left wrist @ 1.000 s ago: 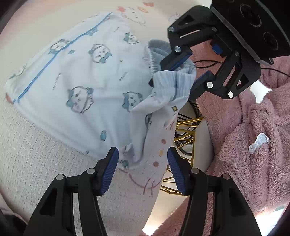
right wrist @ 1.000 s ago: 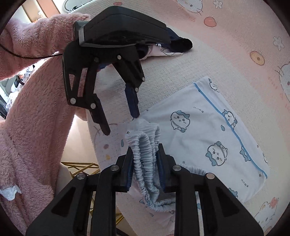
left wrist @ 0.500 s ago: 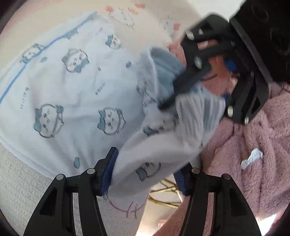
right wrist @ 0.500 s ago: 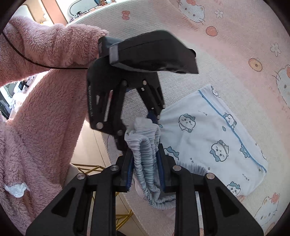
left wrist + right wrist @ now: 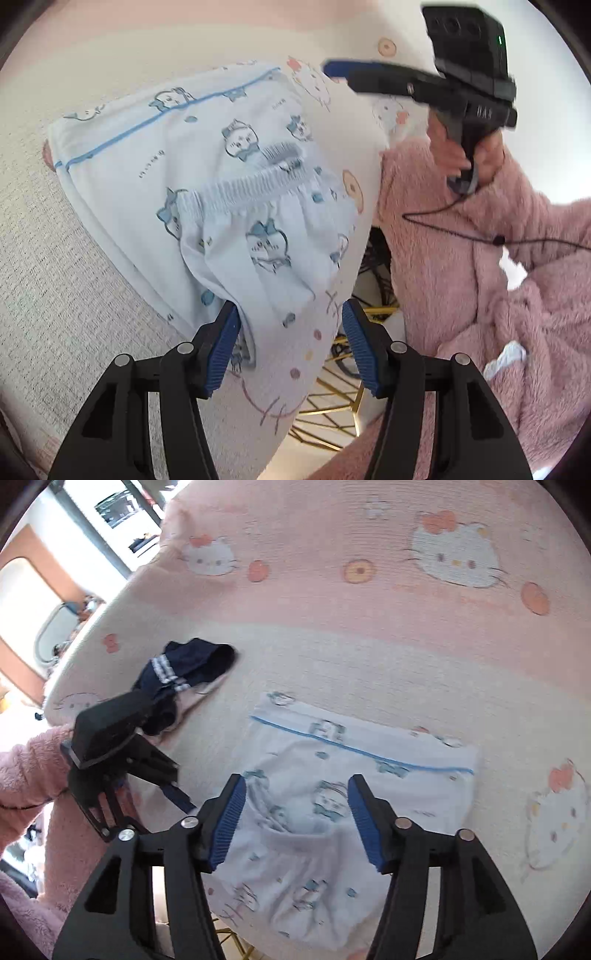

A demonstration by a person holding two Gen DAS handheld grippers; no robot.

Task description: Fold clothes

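Lying flat on the cat-print blanket (image 5: 369, 657), the pale blue shorts (image 5: 177, 147) are folded over on themselves, their gathered waistband (image 5: 251, 181) resting across the middle of the cloth and the blue side stripe running along the far edge. Off to the left in the right wrist view, a dark navy garment (image 5: 188, 668) with white stripes sits crumpled on the blanket, well apart from the shorts.

The left gripper (image 5: 290, 347) points steeply down at the near corner of the shorts, close to the blanket's edge. Its blue pads are spread; the left pad (image 5: 221, 347) sits at the hem, but I cannot tell whether it touches the cloth, and nothing is pinched. From the right wrist view this same tool shows at the left, held by a hand in a fluffy pink sleeve (image 5: 26, 764).

The right gripper (image 5: 295, 819) hovers above the folded shorts, tilted downward, its jaws opening with the cloth seen below them and not between the pads. In the left wrist view it appears up at the right, blurred, held in a hand (image 5: 487, 155) lifted over the blanket's edge, a thin black cable (image 5: 461, 232) trailing across the pink robe (image 5: 461, 295). Below the edge, a gold wire frame (image 5: 332, 406) shows.
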